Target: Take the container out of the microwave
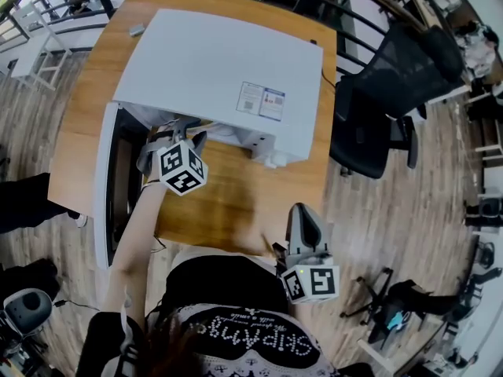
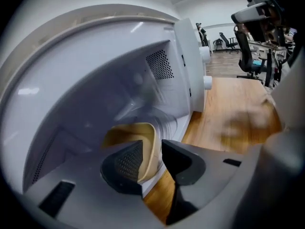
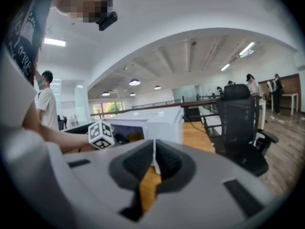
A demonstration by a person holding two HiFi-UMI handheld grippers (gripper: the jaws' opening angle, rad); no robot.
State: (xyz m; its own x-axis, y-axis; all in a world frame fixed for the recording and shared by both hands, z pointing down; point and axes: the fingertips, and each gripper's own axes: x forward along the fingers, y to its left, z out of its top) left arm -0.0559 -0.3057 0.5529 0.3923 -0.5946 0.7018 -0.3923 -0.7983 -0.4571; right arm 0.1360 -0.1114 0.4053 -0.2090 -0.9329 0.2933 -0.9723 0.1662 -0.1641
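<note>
Left gripper view shows the left claw (image 2: 153, 149), jaws apart, astride the rim of the tan round container (image 2: 137, 132) sitting inside the open white microwave (image 2: 188, 66), not yet pinched, while the right claw (image 3: 153, 162) hangs closed and empty: gripping and withdrawal remain.

One label (image 1: 262, 100) is recorded on the top of the white microwave (image 1: 220, 61), near its front right corner. It is divided into a pale left panel and a right panel with a red and blue patch; its print is too small to be read.

White dotted lettering (image 1: 251, 338) is noted on the person's dark garment, seen upside down. Its first letters appear to be "SKIP"; the rest, and a smaller line beside it, cannot be read with certainty.

Black-and-white square codes, without letters or numbers, are carried on the left marker cube (image 1: 181, 168) and the right marker cube (image 1: 312, 282).
</note>
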